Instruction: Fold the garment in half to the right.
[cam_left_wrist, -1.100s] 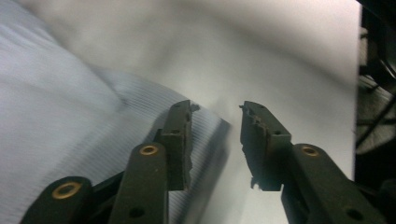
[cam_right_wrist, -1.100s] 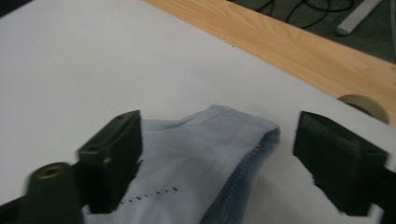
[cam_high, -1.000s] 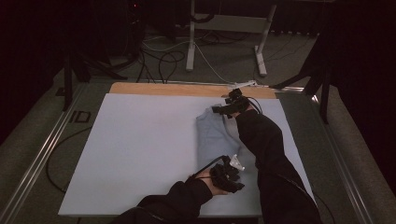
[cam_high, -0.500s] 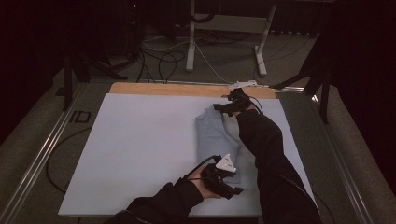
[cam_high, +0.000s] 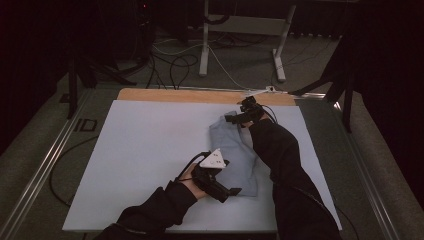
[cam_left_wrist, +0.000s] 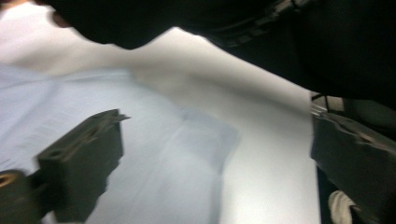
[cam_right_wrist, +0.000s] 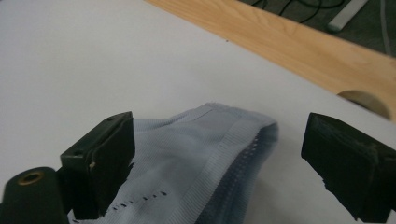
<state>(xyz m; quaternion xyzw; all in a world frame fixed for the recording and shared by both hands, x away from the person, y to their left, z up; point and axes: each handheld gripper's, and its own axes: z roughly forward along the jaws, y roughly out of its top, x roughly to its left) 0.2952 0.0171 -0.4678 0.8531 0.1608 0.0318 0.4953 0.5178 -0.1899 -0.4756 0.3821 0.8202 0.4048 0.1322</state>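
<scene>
Dark floor and cables are surrounding a white table (cam_high: 130, 165) where a folded pale blue garment (cam_high: 235, 150) is lying right of centre. 2 handheld grippers are working it. At its far end the right gripper (cam_high: 239, 118) is hovering, jaws spread wide, gripping nothing. At its near edge the left gripper (cam_high: 222, 189) is likewise gaping. Folding seems underway; next, each likely needs to pinch an edge.

**Around the work area**

A white sheet covers the table (cam_high: 130, 165), leaving a bare wooden strip (cam_high: 200, 95) along its far edge, at upper centre of the high view. Beyond it, at the top of the frame, a white stand (cam_high: 240, 30) rests on grey floor (cam_high: 60, 150) among loose cables (cam_high: 170, 60). A metal rail (cam_high: 47, 165) runs down the left.
</scene>
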